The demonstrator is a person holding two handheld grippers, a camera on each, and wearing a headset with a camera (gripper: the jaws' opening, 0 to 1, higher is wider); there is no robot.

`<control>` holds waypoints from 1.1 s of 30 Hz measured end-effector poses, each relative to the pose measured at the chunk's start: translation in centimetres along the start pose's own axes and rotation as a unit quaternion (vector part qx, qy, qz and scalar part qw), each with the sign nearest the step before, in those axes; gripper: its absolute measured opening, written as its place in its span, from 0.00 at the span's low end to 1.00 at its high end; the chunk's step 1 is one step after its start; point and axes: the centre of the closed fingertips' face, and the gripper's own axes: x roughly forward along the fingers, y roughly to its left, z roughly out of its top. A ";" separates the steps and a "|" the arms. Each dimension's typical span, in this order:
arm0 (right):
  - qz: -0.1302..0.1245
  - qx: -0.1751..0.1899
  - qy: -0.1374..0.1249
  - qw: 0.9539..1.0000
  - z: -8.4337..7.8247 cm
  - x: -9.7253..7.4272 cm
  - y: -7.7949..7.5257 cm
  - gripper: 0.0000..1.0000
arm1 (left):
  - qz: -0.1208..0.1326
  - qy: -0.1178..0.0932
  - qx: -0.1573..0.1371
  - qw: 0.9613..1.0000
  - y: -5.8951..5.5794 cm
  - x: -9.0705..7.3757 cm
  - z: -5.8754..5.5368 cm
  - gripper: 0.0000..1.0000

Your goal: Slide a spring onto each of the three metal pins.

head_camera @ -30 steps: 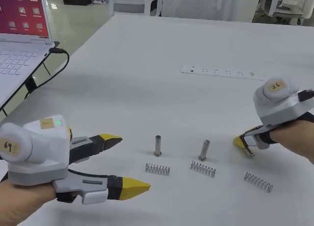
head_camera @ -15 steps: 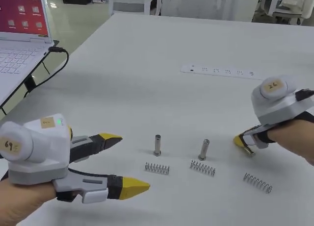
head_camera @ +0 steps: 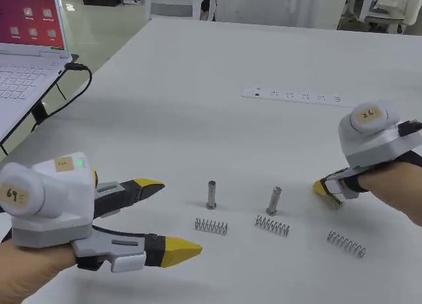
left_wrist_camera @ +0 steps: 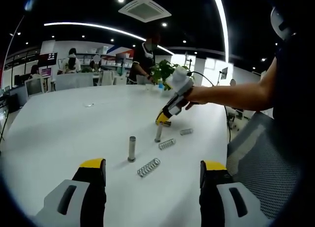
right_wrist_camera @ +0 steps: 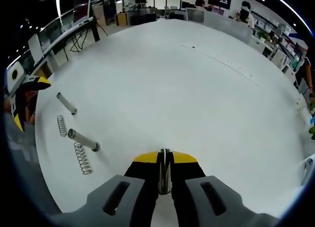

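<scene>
Two metal pins (head_camera: pixel 211 194) (head_camera: pixel 273 201) stand upright on the white table, each with a spring (head_camera: pixel 211 226) (head_camera: pixel 272 225) lying just in front of it. A third spring (head_camera: pixel 346 244) lies to the right. My right gripper (head_camera: pixel 328 192) hovers beyond that spring, shut on a third metal pin (right_wrist_camera: pixel 165 172) held between its yellow tips. My left gripper (head_camera: pixel 168 218) is open at the lower left, jaws wide apart, aimed at the left pin (left_wrist_camera: pixel 132 148) and its spring (left_wrist_camera: pixel 148 167). In the right gripper view the two pins (right_wrist_camera: pixel 66 103) (right_wrist_camera: pixel 83 140) stand at the left.
A white power strip (head_camera: pixel 293 96) lies across the table further back. An open laptop (head_camera: pixel 26 47) sits at the far left, with a black cable (head_camera: pixel 66 99) trailing off the table edge. People and desks are far behind.
</scene>
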 end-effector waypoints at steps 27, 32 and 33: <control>-0.004 -0.007 -0.020 1.000 -0.3 -3.3 0.3 0.05 | -0.003 0.004 0.009 1.000 -0.4 0.0 0.2 0.73; -0.005 -0.007 -0.025 1.000 -0.4 -3.9 0.4 0.05 | -0.004 0.004 0.011 1.000 -0.5 0.0 0.3 0.73; -0.004 -0.006 -0.027 1.000 -0.4 -4.0 0.5 0.05 | -0.003 0.004 0.011 1.000 -0.5 0.0 0.3 0.73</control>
